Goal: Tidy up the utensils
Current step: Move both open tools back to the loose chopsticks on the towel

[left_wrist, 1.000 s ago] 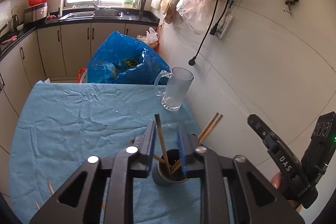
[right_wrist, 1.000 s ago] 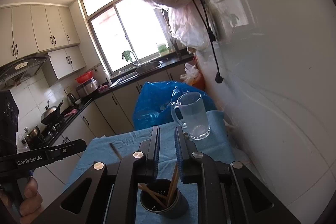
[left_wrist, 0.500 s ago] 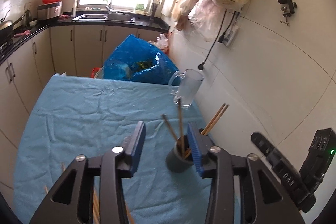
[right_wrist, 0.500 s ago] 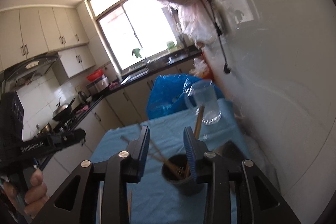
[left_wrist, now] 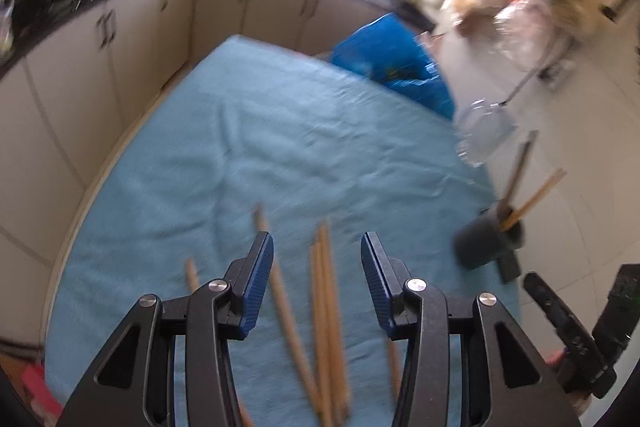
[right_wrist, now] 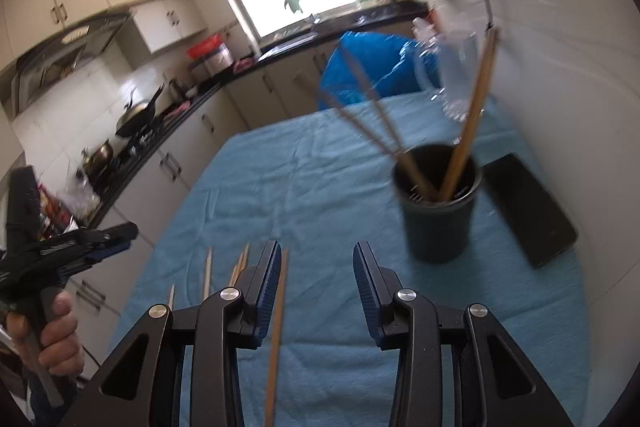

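A dark cup [right_wrist: 438, 215] stands on the blue cloth [right_wrist: 304, 187] near the wall, with several wooden chopsticks [right_wrist: 472, 119] leaning out of it. The same cup [left_wrist: 488, 241] shows at the right in the left wrist view. My left gripper [left_wrist: 317, 267] is open above several loose chopsticks [left_wrist: 324, 307] lying on the cloth, none touched by its pads. My right gripper [right_wrist: 318, 263] is open too, left of and nearer than the cup. One chopstick [right_wrist: 276, 327] lies on the cloth along its left finger. More loose chopsticks [right_wrist: 208, 267] lie further left.
A glass mug [right_wrist: 456, 75] stands behind the cup and a black phone [right_wrist: 528, 207] lies to its right by the white wall. A blue bag [left_wrist: 396, 67] bulges at the table's far edge. Kitchen cabinets [left_wrist: 120, 39] run along the left. A hand [right_wrist: 52, 331] holds the left gripper.
Both grippers have opened and drawn back from the cup, leaving their chopsticks standing in it. The left one swung left and down over the loose chopsticks; the right one also sank.
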{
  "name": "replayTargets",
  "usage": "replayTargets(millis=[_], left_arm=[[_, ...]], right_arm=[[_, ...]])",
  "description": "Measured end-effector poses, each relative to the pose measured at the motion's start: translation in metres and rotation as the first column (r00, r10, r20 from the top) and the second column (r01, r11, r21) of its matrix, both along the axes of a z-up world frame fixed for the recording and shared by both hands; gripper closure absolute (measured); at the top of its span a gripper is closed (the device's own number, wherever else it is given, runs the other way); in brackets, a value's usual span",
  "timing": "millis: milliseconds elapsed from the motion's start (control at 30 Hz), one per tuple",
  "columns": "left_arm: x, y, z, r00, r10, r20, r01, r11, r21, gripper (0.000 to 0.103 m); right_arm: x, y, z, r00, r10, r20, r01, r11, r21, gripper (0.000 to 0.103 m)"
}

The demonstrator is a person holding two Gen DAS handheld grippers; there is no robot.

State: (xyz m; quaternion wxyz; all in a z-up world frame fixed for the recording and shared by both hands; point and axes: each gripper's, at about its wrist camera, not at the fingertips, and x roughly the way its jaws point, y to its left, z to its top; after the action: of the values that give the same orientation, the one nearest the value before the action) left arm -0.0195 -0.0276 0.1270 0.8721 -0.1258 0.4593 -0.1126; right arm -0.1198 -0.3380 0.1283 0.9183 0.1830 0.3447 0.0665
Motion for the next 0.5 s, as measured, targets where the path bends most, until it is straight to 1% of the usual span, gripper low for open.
replayTargets(millis=[67,167,267,333,367,433,500], left_arm=[[0.008,0.012,-0.017,0.999,0.027,-0.047,-0.027,1.0,0.003,0.059],[0.029,0.016,-0.045,0.991,0.032,-0.131,-0.032,0.999,-0.002,0.059],[0.047,0.01,-0.063,0.986,0.01,-0.166,-0.01,1.0,0.004,0.059],[0.059,0.007,-0.074,0.98,0.03,-0.196,-0.027,0.999,0.017,0.063],[0.067,0.003,-0.081,0.978,0.015,-0.208,-0.013,1.0,0.015,0.064],[0.076,0.0,-0.091,0.97,0.021,-0.24,-0.015,1.0,0.025,0.073],[0.084,-0.005,-0.099,0.965,0.01,-0.26,-0.006,1.0,0.019,0.077]], right_arm=[[0.003,0.008,-0.005,1.0,0.013,-0.014,-0.013,1.0,-0.004,0.062],[0.008,0.018,-0.012,0.999,0.025,-0.036,-0.026,1.0,-0.009,0.062],[0.008,0.024,-0.016,0.998,0.029,-0.046,-0.03,0.999,-0.015,0.062],[0.006,0.027,-0.017,0.999,0.023,-0.049,-0.024,0.999,-0.024,0.062],[0.005,0.027,-0.017,0.998,0.021,-0.051,-0.022,0.999,-0.029,0.062],[0.005,0.028,-0.017,0.998,0.015,-0.055,-0.017,0.999,-0.037,0.062],[0.005,0.028,-0.017,0.998,0.013,-0.059,-0.015,0.999,-0.046,0.062]])
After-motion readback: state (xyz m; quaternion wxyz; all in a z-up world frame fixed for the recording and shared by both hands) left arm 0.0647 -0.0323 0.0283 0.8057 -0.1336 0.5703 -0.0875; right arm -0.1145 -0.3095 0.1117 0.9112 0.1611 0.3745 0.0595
